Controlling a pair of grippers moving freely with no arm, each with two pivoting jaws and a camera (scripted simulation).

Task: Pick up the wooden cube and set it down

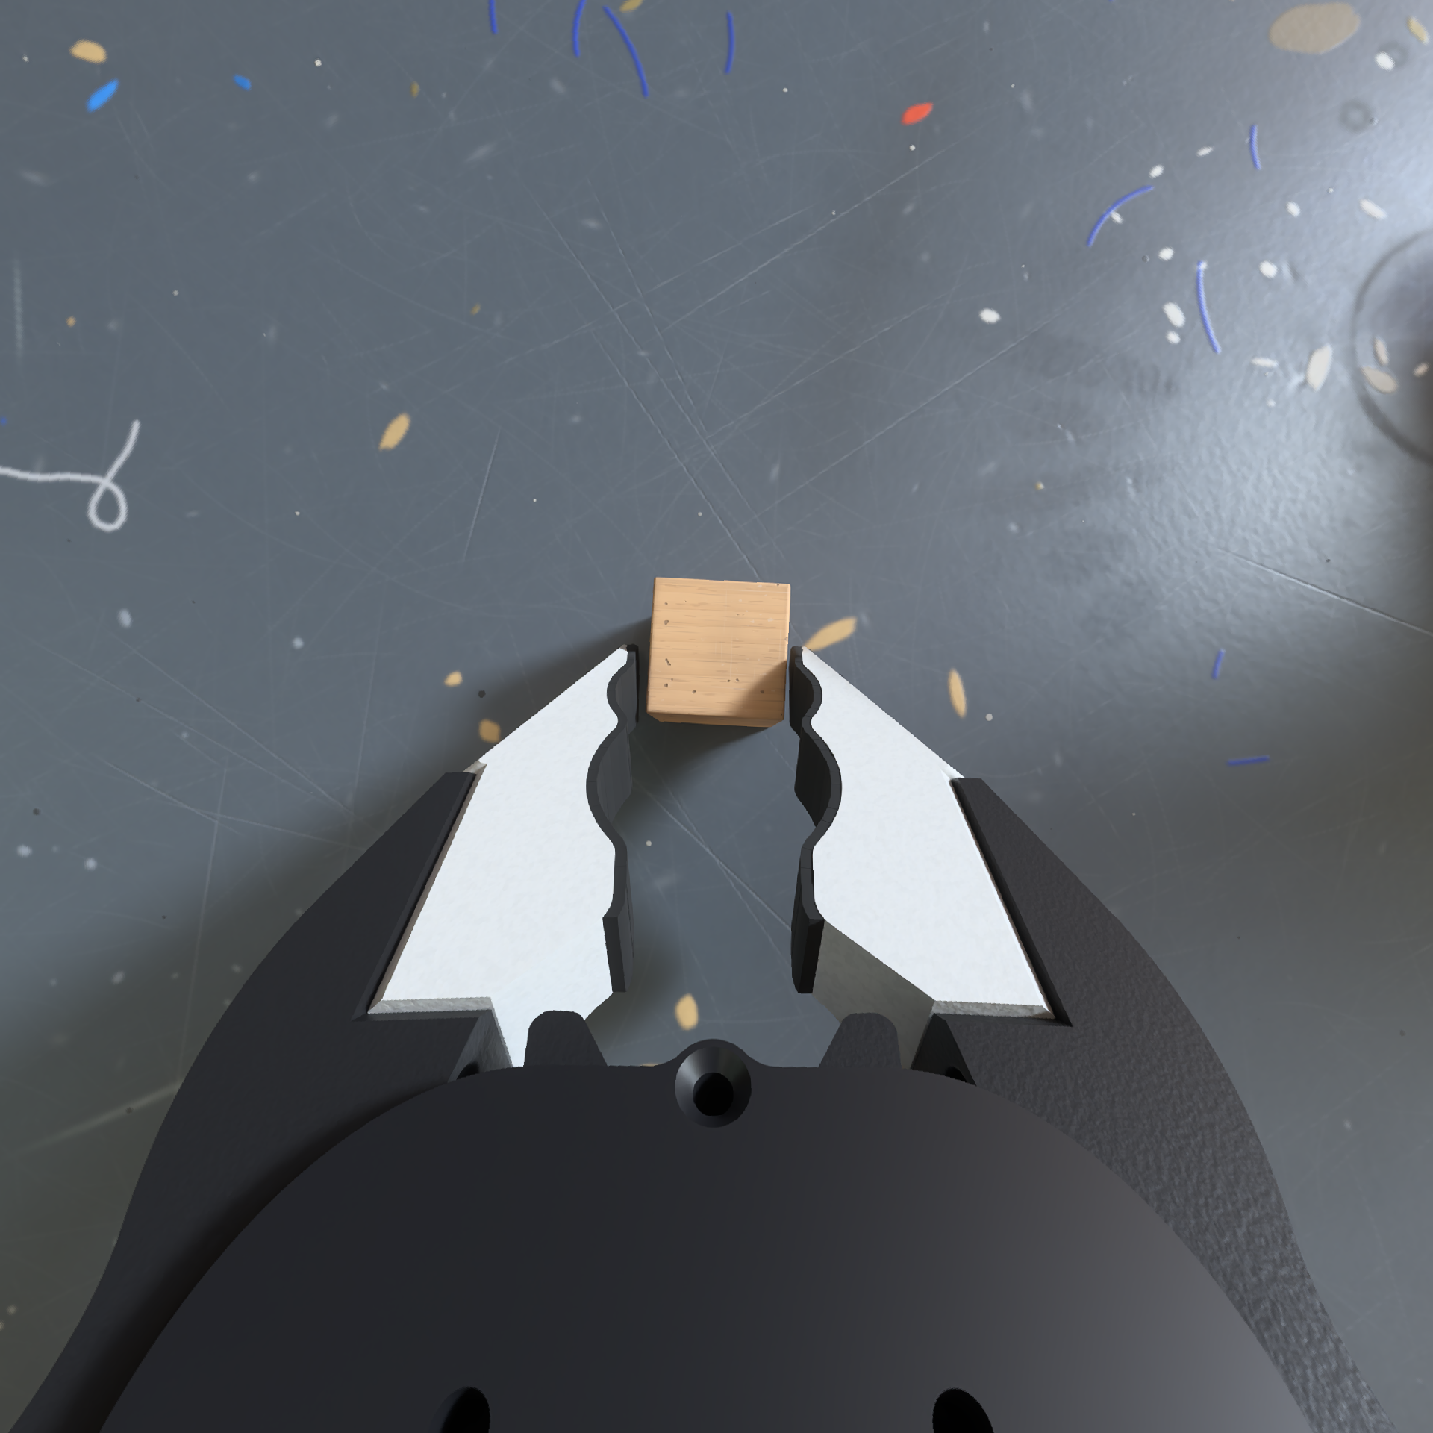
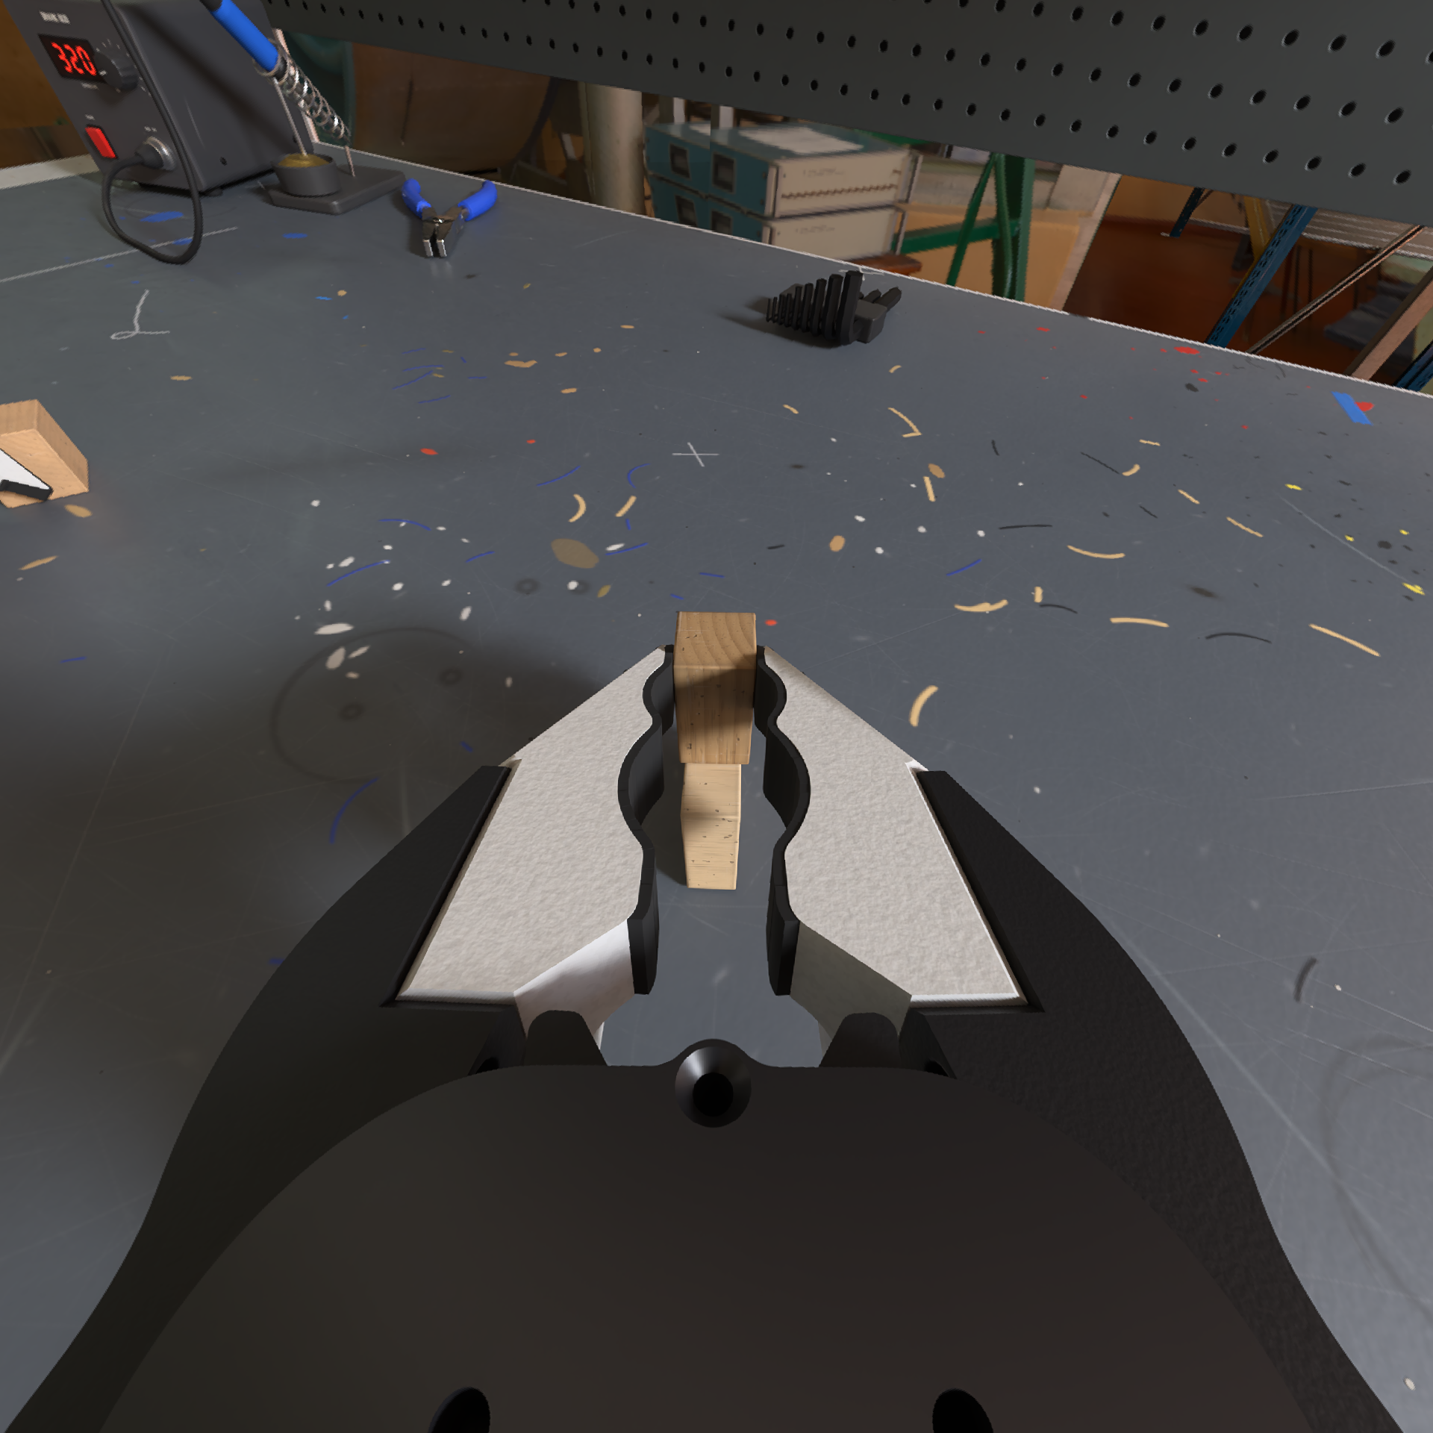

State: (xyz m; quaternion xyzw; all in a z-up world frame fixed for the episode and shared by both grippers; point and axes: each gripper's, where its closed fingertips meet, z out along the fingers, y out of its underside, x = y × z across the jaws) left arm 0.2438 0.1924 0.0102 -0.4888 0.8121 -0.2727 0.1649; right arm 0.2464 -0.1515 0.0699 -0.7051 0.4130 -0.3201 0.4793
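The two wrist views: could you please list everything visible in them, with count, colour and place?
Wooden cube: one, tan, between the fingertips of the left gripper.
Wooden blocks: two, tan; upper block in the tips of the right gripper, lower block standing on the table below it.
Soldering station: one, dark grey, far left corner.
Soldering iron: one, blue handle, in its stand.
Pliers: one, blue handles, beside the stand.
Hex key set: one, black, near the far edge.
Pegboard: one, dark, overhead.
Table: one, grey, scratched, strewn with scraps.
Left gripper: black and white, closed on the cube.
Right gripper: same, closed on the upper block.
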